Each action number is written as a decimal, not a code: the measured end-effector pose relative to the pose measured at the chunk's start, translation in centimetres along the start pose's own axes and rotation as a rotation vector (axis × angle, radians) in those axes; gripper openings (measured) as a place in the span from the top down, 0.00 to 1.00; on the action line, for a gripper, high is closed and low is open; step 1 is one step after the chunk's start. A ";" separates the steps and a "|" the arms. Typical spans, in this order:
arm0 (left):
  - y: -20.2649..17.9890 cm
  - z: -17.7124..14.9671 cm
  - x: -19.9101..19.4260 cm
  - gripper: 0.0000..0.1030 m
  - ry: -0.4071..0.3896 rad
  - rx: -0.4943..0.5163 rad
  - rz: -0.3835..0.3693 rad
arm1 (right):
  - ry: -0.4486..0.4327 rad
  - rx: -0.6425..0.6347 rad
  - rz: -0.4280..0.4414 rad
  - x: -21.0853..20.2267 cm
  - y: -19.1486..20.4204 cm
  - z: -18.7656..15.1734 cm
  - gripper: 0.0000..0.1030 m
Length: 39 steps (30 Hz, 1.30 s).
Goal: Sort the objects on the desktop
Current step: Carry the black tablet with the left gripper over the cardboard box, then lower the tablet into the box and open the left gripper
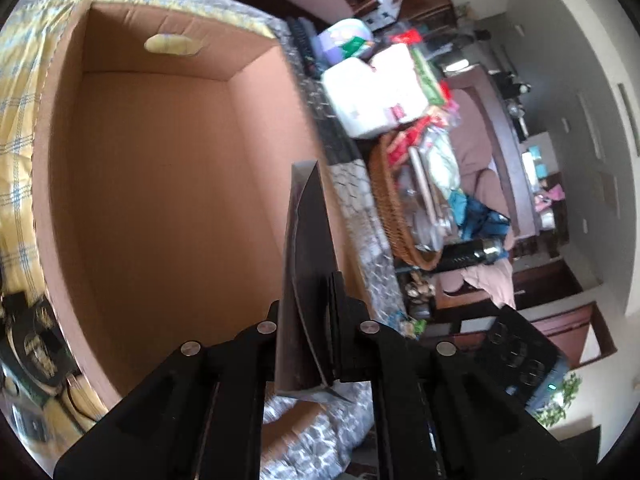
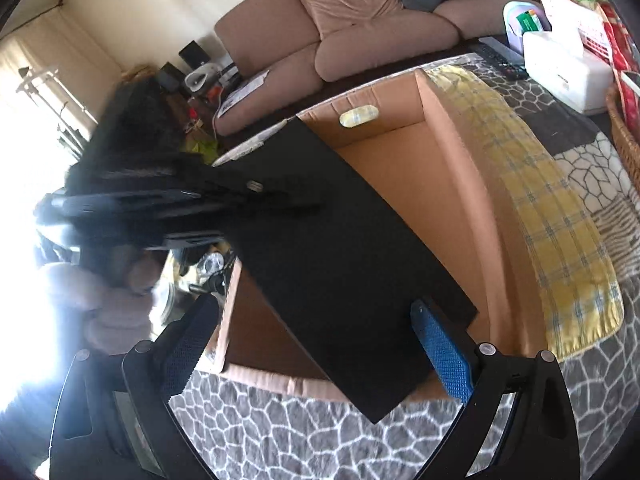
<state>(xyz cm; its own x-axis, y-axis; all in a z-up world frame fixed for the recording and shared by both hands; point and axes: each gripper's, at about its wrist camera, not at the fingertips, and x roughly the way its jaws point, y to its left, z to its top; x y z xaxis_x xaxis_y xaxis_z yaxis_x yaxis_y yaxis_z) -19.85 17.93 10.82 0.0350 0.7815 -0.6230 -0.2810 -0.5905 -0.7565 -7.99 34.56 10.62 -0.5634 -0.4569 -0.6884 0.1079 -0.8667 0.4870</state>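
A thin black flat board stands edge-on between the fingers of my left gripper, which is shut on it. It hangs over the open, empty cardboard box. In the right wrist view the same board lies slanted across the box. My blurred left gripper holds its far left edge. My right gripper is open wide, with the board's near end between its blue-padded fingers. Its right pad is at the board's corner, and the left finger stands apart from the board.
A yellow plaid cloth hangs over the box's right wall. A wicker basket, a white tissue box and a black flask crowd the right side. A grey patterned cloth covers the table. A pale sleeve is at the left.
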 end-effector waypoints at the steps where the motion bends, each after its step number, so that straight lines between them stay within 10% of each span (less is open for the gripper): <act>1: 0.6 0.1 0.1 0.90 -0.009 -0.012 0.001 | -0.002 0.000 -0.005 0.0 -0.3 0.1 0.04; 15: 1.5 -4.8 2.1 0.88 0.024 0.004 0.204 | -0.013 0.001 -0.051 0.0 -1.4 0.0 0.04; 23: -0.5 -7.3 -1.7 0.15 0.029 -0.036 0.165 | -0.031 -0.008 -0.067 -2.0 -0.1 -1.2 0.04; 39: -1.3 -4.3 -6.2 0.14 -0.053 0.016 0.170 | -0.051 -0.022 -0.090 -2.9 1.0 -1.7 0.04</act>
<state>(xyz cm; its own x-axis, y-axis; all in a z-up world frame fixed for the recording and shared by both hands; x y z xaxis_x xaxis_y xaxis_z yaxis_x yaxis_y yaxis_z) -15.59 12.99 14.88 -0.0648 0.6802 -0.7301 -0.2934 -0.7123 -0.6376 -4.90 34.64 12.19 -0.6124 -0.3669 -0.7003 0.0731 -0.9083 0.4119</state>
